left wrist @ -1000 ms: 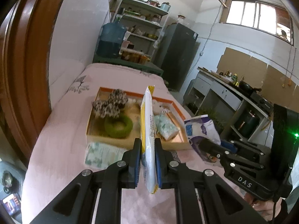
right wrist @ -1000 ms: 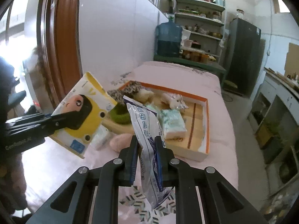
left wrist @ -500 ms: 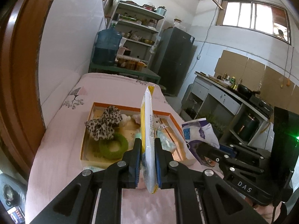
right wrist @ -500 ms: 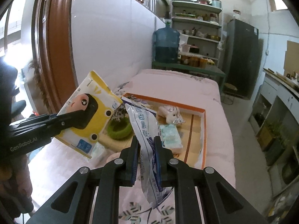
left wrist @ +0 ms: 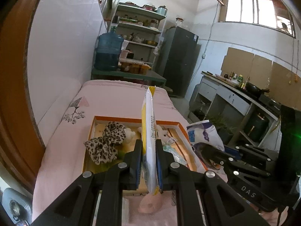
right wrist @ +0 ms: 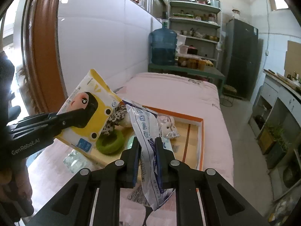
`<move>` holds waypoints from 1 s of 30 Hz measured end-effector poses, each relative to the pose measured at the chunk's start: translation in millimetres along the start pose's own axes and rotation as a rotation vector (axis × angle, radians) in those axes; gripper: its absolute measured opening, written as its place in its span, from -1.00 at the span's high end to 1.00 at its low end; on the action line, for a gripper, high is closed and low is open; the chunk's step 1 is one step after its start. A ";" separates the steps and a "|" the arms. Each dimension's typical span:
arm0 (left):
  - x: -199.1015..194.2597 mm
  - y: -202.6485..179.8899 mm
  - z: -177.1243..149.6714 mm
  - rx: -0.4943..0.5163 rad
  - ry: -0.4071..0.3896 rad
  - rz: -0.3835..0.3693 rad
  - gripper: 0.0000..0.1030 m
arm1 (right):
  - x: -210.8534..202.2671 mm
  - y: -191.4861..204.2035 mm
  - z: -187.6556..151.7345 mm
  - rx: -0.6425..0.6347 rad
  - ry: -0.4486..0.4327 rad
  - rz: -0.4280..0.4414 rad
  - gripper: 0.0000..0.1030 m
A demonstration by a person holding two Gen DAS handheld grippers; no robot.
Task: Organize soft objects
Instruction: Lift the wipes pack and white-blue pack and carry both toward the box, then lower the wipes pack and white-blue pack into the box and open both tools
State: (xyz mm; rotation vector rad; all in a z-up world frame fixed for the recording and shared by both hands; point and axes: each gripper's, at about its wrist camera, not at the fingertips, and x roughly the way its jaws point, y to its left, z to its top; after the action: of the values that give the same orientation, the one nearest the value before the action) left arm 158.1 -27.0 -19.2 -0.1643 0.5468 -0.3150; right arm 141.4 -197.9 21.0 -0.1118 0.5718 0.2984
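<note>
My left gripper [left wrist: 148, 156] is shut on a yellow tissue pack [left wrist: 149, 131], held edge-on above the near side of an orange-rimmed wooden tray [left wrist: 116, 119]; the pack's cartoon face shows in the right wrist view [right wrist: 88, 113]. My right gripper [right wrist: 147, 150] is shut on a white and blue plastic packet [right wrist: 146, 131], also lifted over the tray [right wrist: 202, 131]; it shows in the left wrist view [left wrist: 204, 135]. In the tray lie a leopard-print scrunchie [left wrist: 107, 141], a green ring [right wrist: 110, 141], a small plush toy [right wrist: 169, 126] and a pale tissue pack [left wrist: 175, 154].
The tray sits on a pink quilted bed [left wrist: 112, 98] along a white wall. A pink soft object [left wrist: 150, 204] and a clear-wrapped pack [right wrist: 75, 160] lie on the bed before the tray. A water jug [left wrist: 108, 51], shelves, a fridge [left wrist: 178, 60] and a counter stand beyond.
Both grippers have risen and drawn back from the tray with their packs still held. The tray and its contents look smaller and lower in both views.
</note>
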 end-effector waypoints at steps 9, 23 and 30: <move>29.4 -1.3 11.3 0.025 0.023 0.023 0.74 | 22.5 -12.8 11.8 0.003 0.011 -0.002 0.70; 77.3 7.2 22.0 0.034 0.075 0.041 0.74 | 71.3 -38.0 14.4 0.027 0.056 -0.038 0.70; 98.3 8.8 26.2 0.002 0.100 -0.012 0.74 | 86.1 -42.5 12.9 0.023 0.059 -0.091 0.70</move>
State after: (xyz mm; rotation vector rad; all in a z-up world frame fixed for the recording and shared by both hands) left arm 253.6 -50.0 -46.7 -0.1502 0.6444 -0.3364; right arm 230.0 -214.7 -14.4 -0.1244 0.6270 0.2005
